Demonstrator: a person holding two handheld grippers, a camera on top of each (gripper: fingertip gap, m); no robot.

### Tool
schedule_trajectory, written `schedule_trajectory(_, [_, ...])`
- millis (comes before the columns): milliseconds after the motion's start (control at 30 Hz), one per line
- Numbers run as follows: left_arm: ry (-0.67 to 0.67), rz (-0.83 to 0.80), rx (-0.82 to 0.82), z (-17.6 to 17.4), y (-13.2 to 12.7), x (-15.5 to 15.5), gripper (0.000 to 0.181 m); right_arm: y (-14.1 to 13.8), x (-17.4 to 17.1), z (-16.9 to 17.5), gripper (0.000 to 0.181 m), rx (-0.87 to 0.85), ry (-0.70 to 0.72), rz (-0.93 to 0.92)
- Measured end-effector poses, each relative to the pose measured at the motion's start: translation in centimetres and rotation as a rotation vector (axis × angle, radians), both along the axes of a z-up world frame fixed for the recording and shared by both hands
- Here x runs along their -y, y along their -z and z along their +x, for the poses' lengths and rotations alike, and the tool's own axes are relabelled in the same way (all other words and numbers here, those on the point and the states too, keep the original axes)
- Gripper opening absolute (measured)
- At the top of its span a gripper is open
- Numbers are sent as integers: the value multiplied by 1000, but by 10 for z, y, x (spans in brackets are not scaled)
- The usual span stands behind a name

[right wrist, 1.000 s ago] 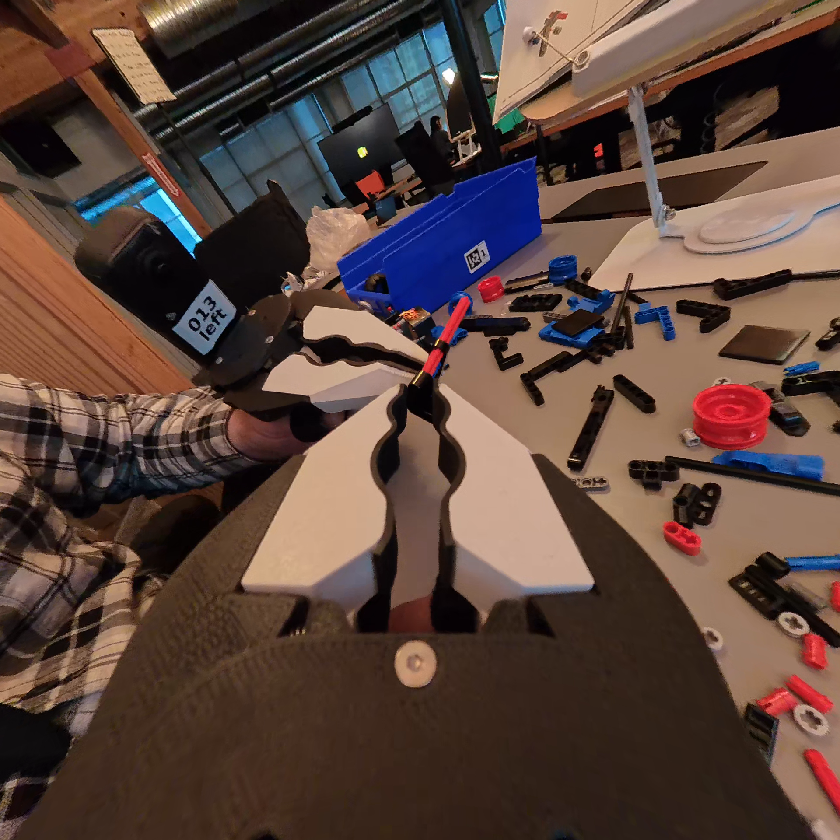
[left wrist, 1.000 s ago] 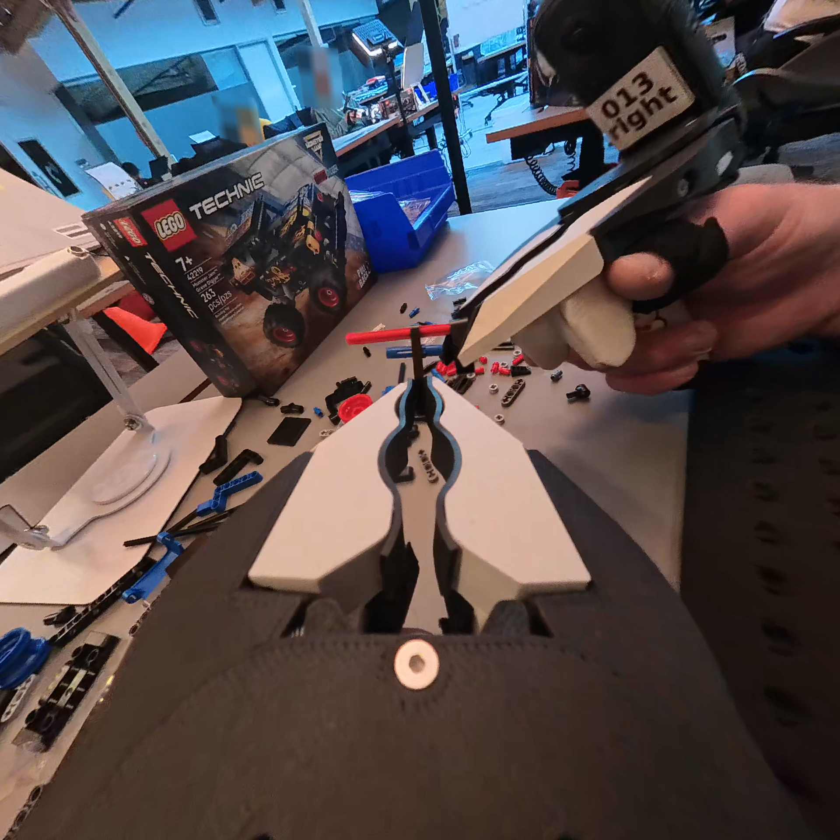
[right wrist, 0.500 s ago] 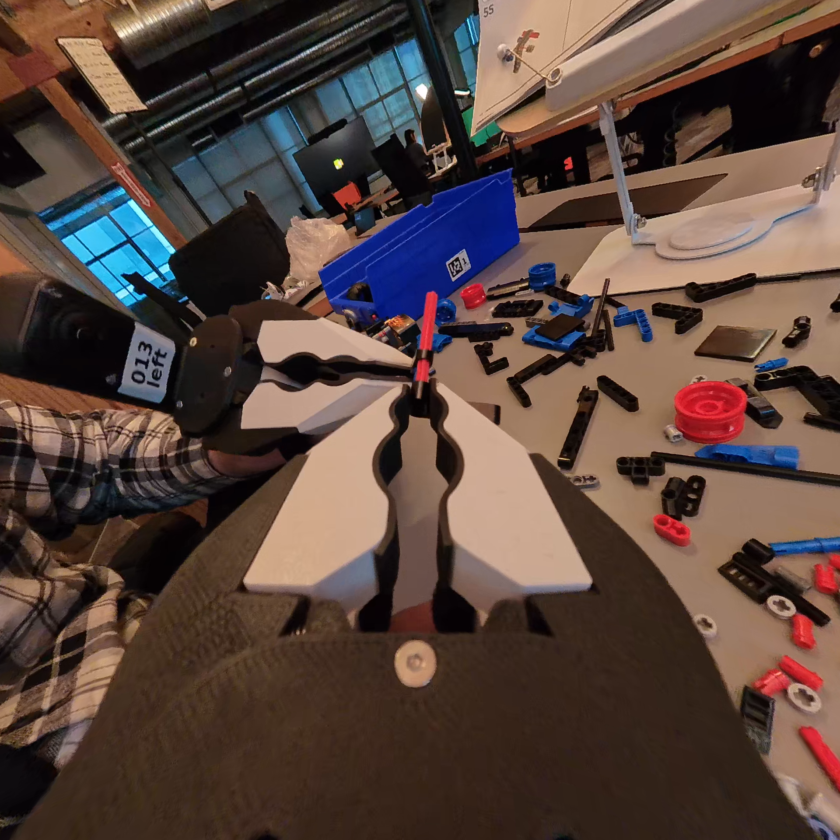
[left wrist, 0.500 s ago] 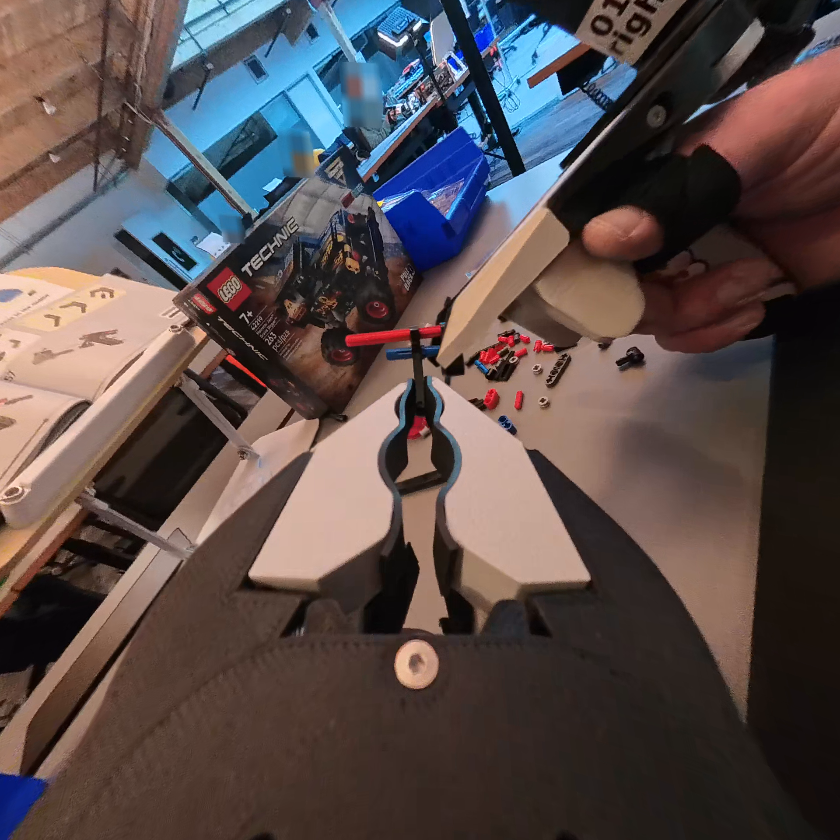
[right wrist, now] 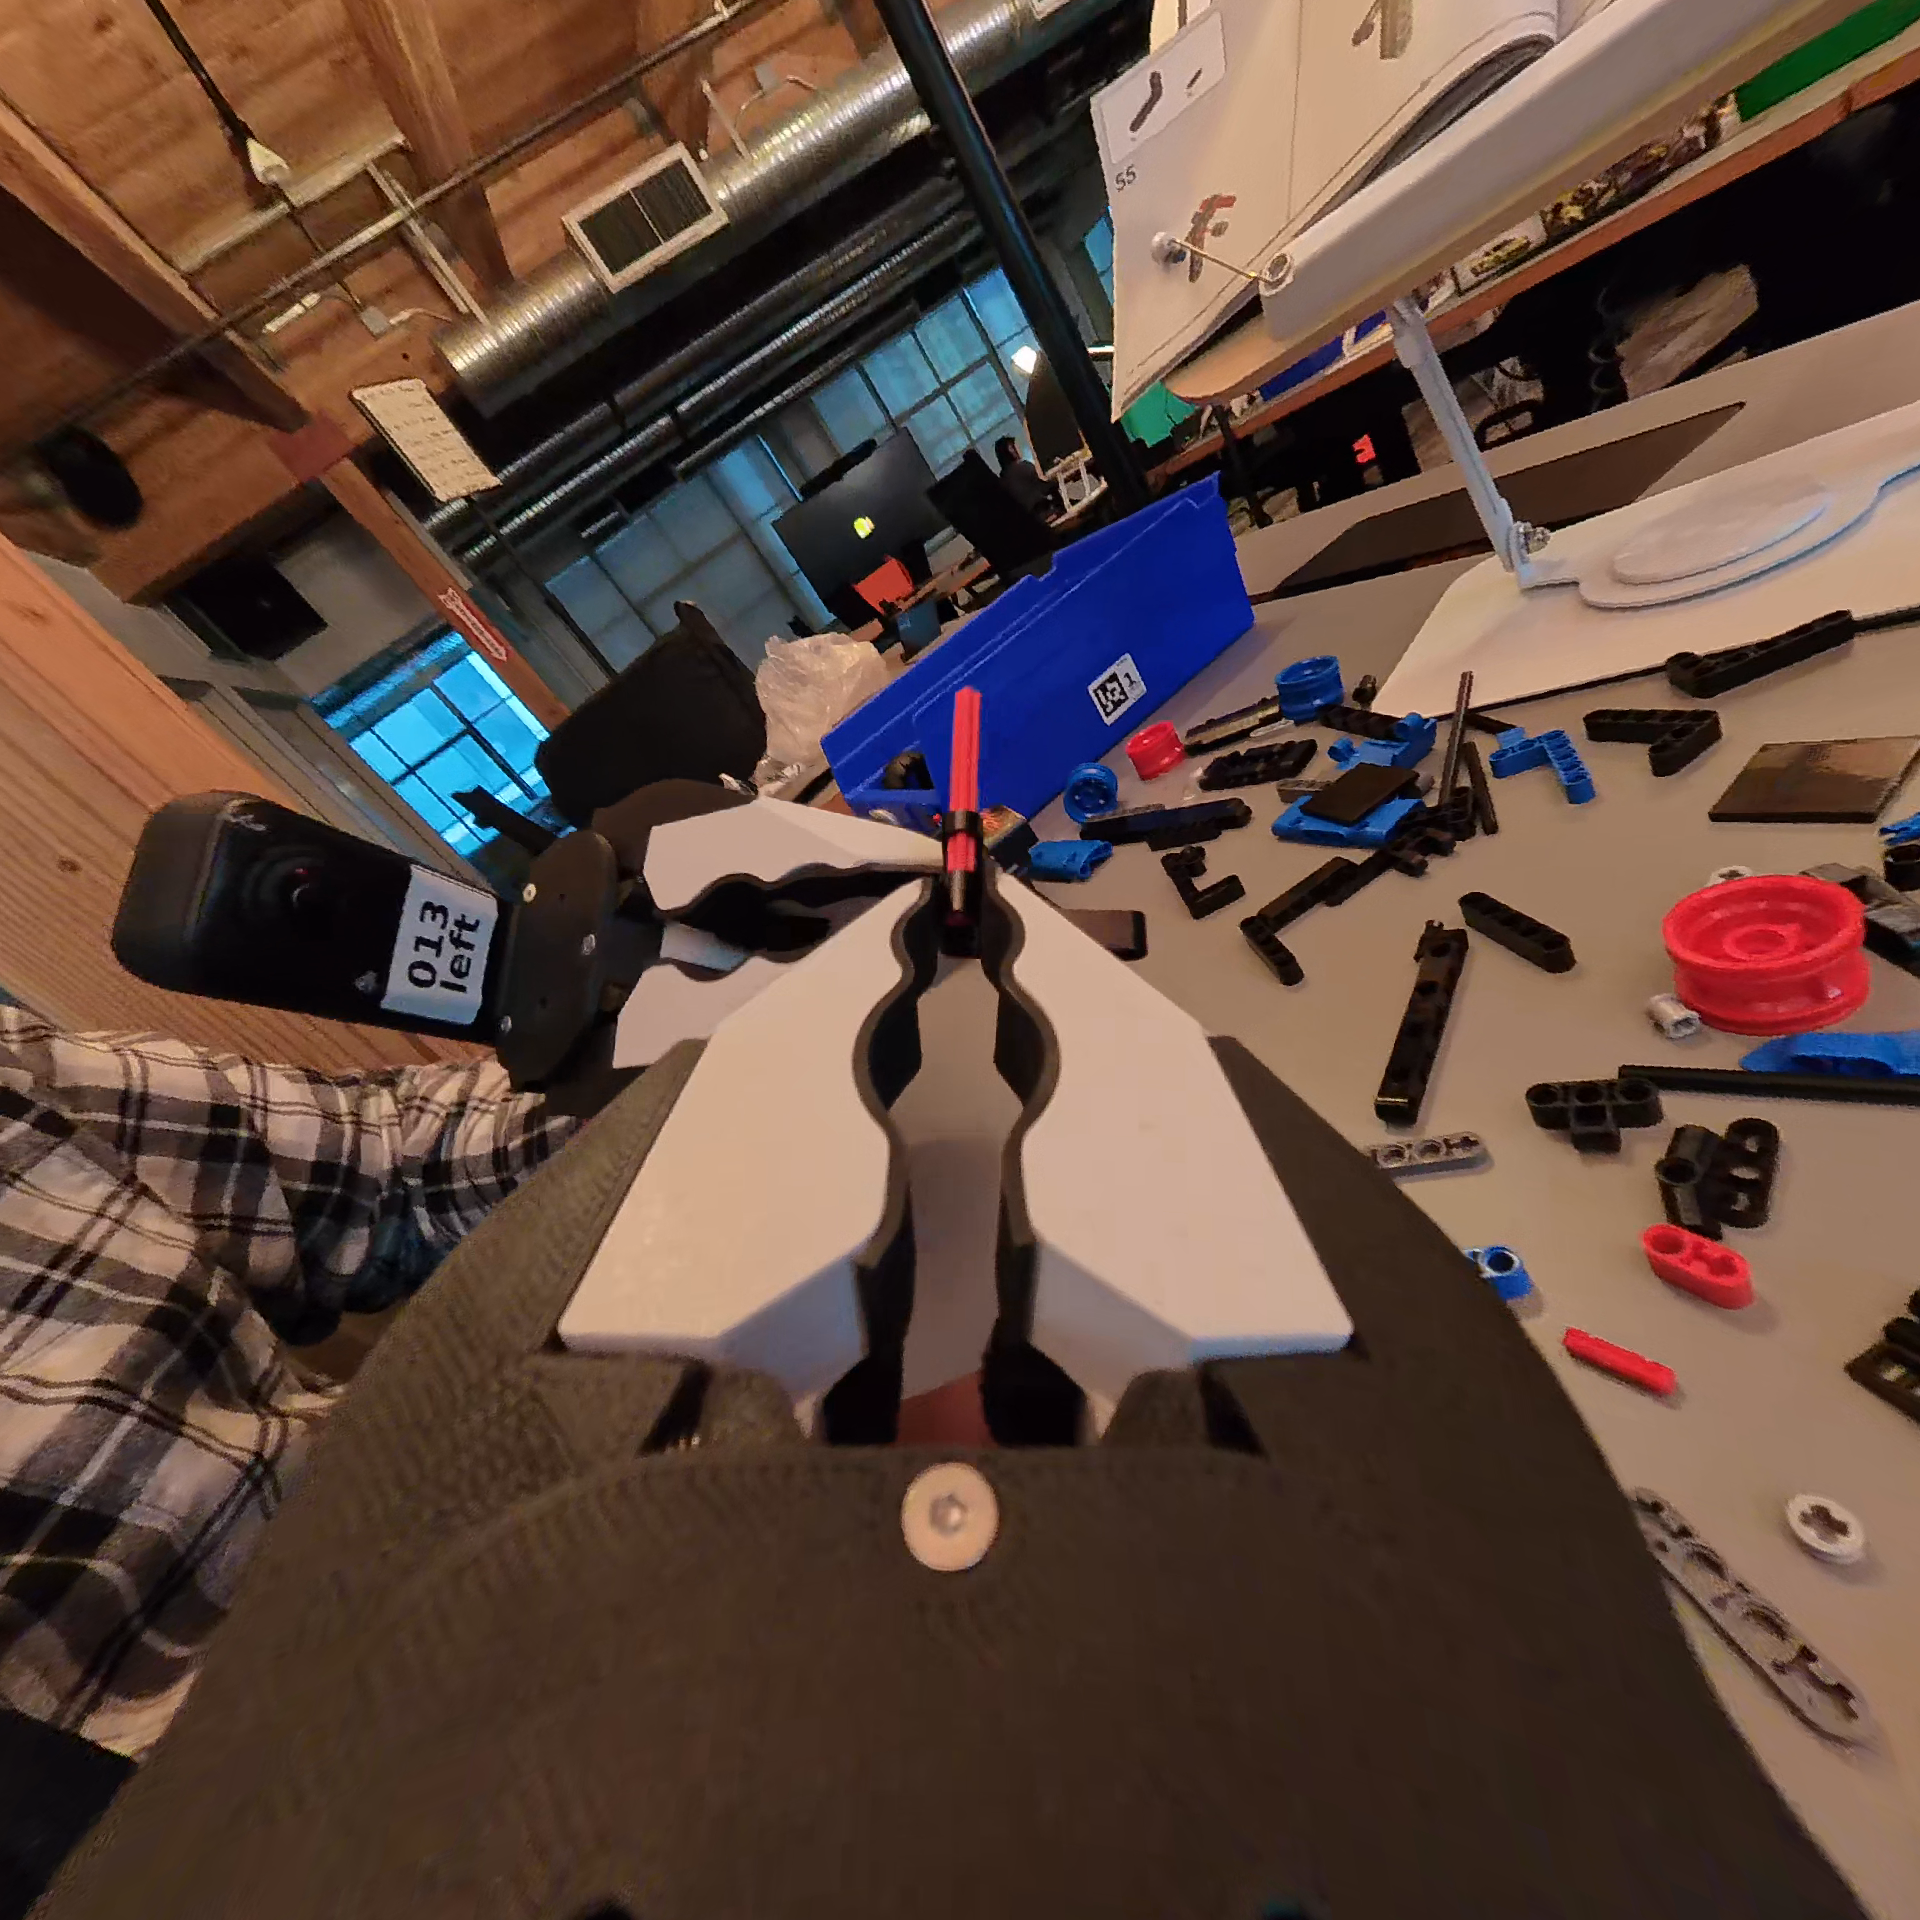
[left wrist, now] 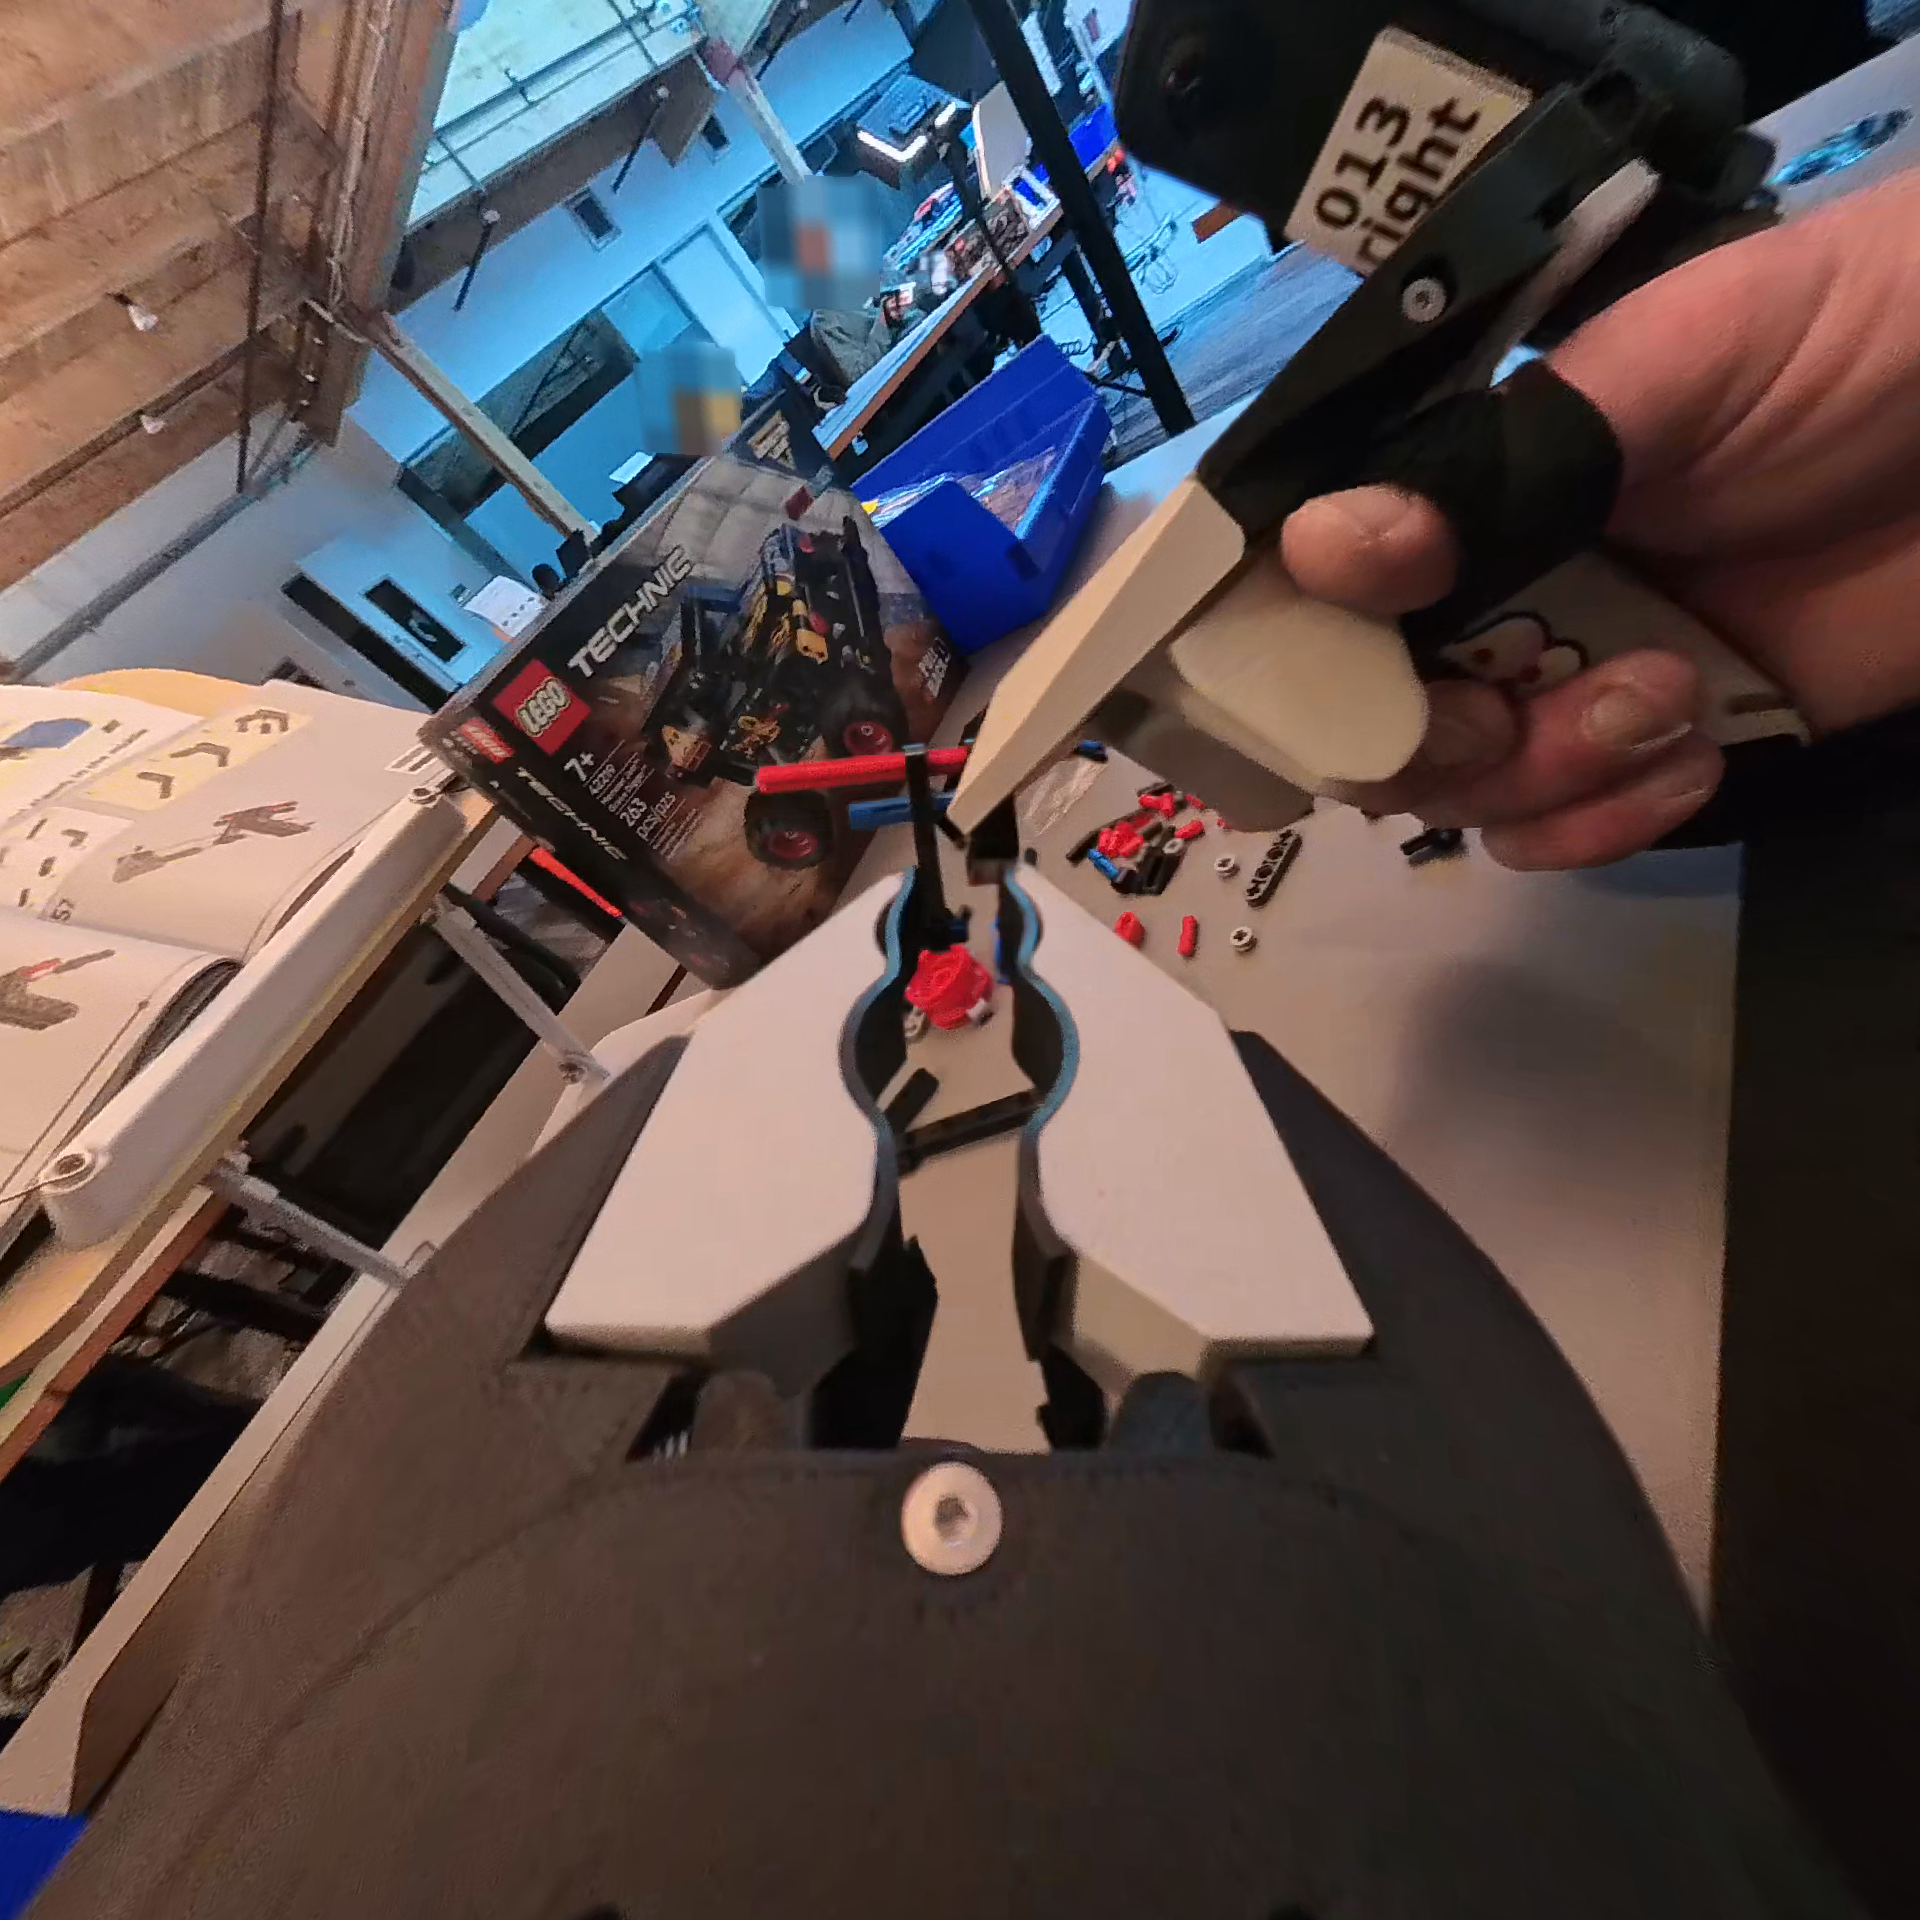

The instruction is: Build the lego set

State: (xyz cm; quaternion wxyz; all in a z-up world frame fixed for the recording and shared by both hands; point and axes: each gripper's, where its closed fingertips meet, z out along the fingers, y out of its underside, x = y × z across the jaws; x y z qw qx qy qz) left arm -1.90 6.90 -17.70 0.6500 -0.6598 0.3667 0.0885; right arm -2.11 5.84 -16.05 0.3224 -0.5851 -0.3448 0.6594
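**Two tools hold one small red stick up in the air**

The left tool (left wrist: 951,894) is pinched almost shut on a thin black piece (left wrist: 925,831) that stands up from its tips. A red stick (left wrist: 857,771) runs sideways through the top of that black piece, with a short blue peg (left wrist: 883,814) just under it. The right tool (right wrist: 961,914) is also pinched shut, and it grips one end of the red stick (right wrist: 963,769). From the right wrist view the stick points straight away from the tips.

Both tools are lifted off the bench (right wrist: 1558,1299), I think so the tiny parts can be lined up close together and nothing bumps into them. One tool seems to keep the black piece steady while the other pushes or pulls the stick through its hole.

The rest of the set lies spread on the bench: a red wheel (right wrist: 1766,951), black beams (right wrist: 1423,1023), blue bits and little red pegs (left wrist: 1153,821). The set's box (left wrist: 707,727) stands behind, near a blue bin (right wrist: 1039,665). An open booklet (left wrist: 125,831) sits on a stand to the side, likely so the builder can check the steps. Most parts are still loose, so the build looks far from done
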Motion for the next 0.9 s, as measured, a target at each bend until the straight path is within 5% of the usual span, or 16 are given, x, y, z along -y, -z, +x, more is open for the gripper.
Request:
schedule_trajectory(133, [38, -34, -11, 7, 4, 0, 33, 0, -1, -1, 4, -4, 2, -6])
schedule_trajectory(267, [-22, 3, -81, 2, 0, -6, 17, 2, 5, -5, 4, 24, 15, 46])
schedule_trajectory(767, [-32, 27, -137, 0, -2, -3, 15, 1, 13, 0, 16, 131, 68, 434])
schedule_trajectory(900, [-46, 39, -147, -2, -5, -4, 15, 1, 7, 9, 4, 176, 83, 506])
